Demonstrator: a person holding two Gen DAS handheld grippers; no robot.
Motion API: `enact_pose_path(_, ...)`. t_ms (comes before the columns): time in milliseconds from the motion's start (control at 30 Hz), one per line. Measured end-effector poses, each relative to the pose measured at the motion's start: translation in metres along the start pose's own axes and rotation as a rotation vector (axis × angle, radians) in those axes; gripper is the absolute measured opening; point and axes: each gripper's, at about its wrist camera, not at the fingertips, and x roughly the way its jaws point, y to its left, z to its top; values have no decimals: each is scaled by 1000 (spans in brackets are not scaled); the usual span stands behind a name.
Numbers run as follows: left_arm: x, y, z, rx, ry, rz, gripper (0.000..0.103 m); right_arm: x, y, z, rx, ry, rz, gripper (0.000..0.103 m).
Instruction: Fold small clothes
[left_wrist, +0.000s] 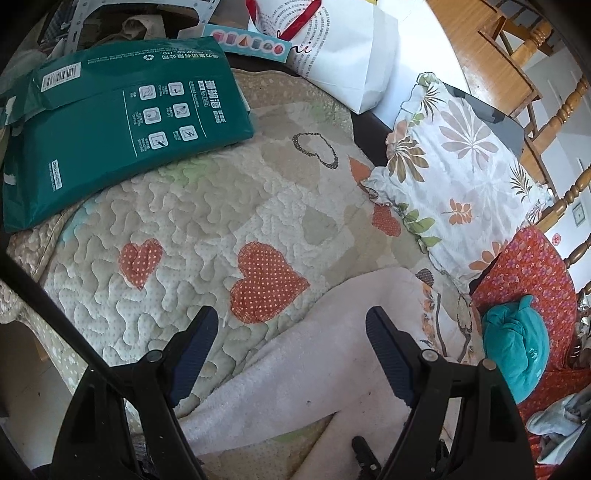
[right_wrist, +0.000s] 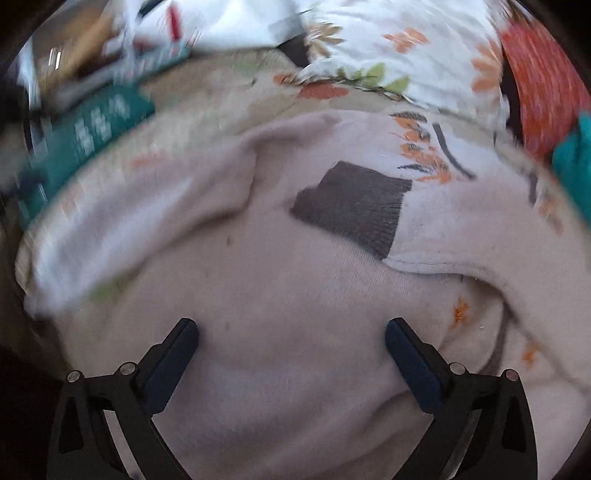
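Pale pink garment (right_wrist: 295, 295), dark ribbed cuff (right_wrist: 354, 206)

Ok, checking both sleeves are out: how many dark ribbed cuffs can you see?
1: the dark ribbed cuff lies on the pale pink garment, ahead of the right gripper. Another may be hidden under folds.

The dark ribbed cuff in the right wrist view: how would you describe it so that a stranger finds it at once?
Start from the quilted heart-pattern cover spread beneath everything. On it lies a pale pink garment, under the open fingers of the right gripper. The dark ribbed cuff lies on the garment's upper middle, beside orange embroidery; it is the only dark brown patch on the pale fabric.
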Motion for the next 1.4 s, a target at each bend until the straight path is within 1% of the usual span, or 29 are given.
enact_pose_path(133,0,0,-1,-1,3,3,81,-4,-5,-4,51,-23,-6,103)
enact_pose_path(300,4,4,0,-19,24,3,81,-4,-3,-8,66,-60,-9,103)
enact_pose_path(433,4,3,-1,-8,19,5,81,-5,5,-10,44,-67,-39,103)
enact_pose_path(533,6,1,-2,2,26,-1,81,-6,2,-13,75,-75,-34,103)
enact_pose_path(667,10,2,-3,0,48,-7,81,-9,4,-18,90,-109,-48,103)
enact_pose_path(767,11,2,-3,-4,58,-16,81,-8,6,-16,51,-71,-46,103)
enact_pose_path(800,11,2,-4,-2,58,-16,81,-9,5,-12,38,-47,-53,100)
enact_pose_path(833,10,1,-4,-2,56,-17,81,-13,5,-8,40,-40,-63,94)
enact_pose_path(867,10,1,-4,2,54,-19,81,-23,4,-2,43,-65,-75,75)
enact_pose_path(900,9,1,-4,6,50,-21,81,-31,2,3,44,-91,-77,66)
enact_pose_path(933,9,0,-4,10,48,-21,81,-41,-1,13,46,-116,-70,66)
enact_pose_path(1000,10,0,-3,8,50,-22,81,-48,-9,36,61,-132,-32,66)
enact_pose_path(1067,10,0,-3,0,57,-31,81,-42,-21,63,103,-108,20,66)
enact_pose_path(1133,10,-2,-4,4,59,-28,81,-20,-32,89,146,-55,73,62)
enact_pose_path(1200,11,-4,-4,22,59,-16,81,9,-35,105,167,11,65,49)
enact_pose_path(1267,13,-4,-4,27,62,-6,81,29,-34,110,177,51,42,48)
enact_pose_path(1300,14,-3,-3,25,65,-8,81,40,-33,112,176,72,7,48)
enact_pose_path(1333,14,-2,-3,18,71,-11,81,50,-34,112,172,96,-22,46)
enact_pose_path(1367,15,-1,-2,10,76,-16,81,58,-34,111,168,117,-45,25)
enact_pose_path(1400,14,0,-1,7,78,-19,81,62,-34,111,165,123,-88,9)
